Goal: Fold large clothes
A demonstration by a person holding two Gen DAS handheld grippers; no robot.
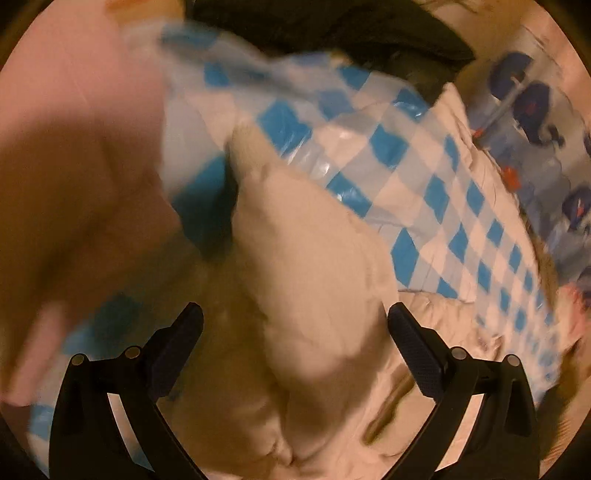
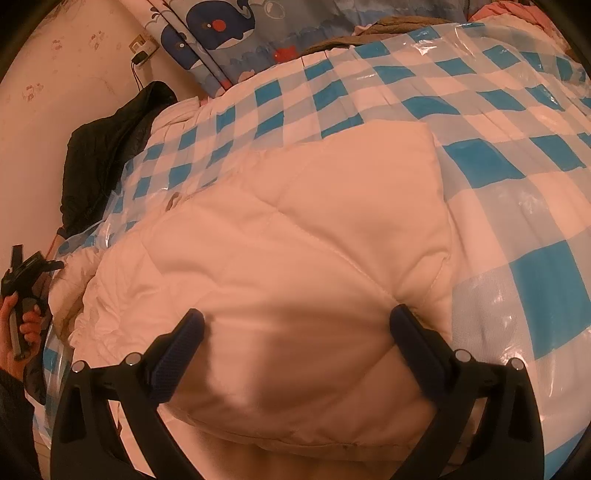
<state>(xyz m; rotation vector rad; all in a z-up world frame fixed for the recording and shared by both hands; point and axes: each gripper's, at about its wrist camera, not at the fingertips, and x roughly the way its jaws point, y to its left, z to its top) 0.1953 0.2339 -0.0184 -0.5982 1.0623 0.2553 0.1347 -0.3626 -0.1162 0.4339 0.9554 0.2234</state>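
Right hand-held gripper (image 2: 295, 325) wide open over white coat (image 2: 295, 240), left hand-held gripper (image 1: 295, 321) wide open, blurred, empty, black garment (image 2: 107, 155) beside checked sheet (image 2: 480, 122), socket (image 2: 142, 46) in right view only.

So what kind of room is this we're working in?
Most likely a bedroom, on a bed. A white quilted coat lies on a blue-and-white checked plastic sheet, with whale-print bedding behind it and a wall socket on the wall.
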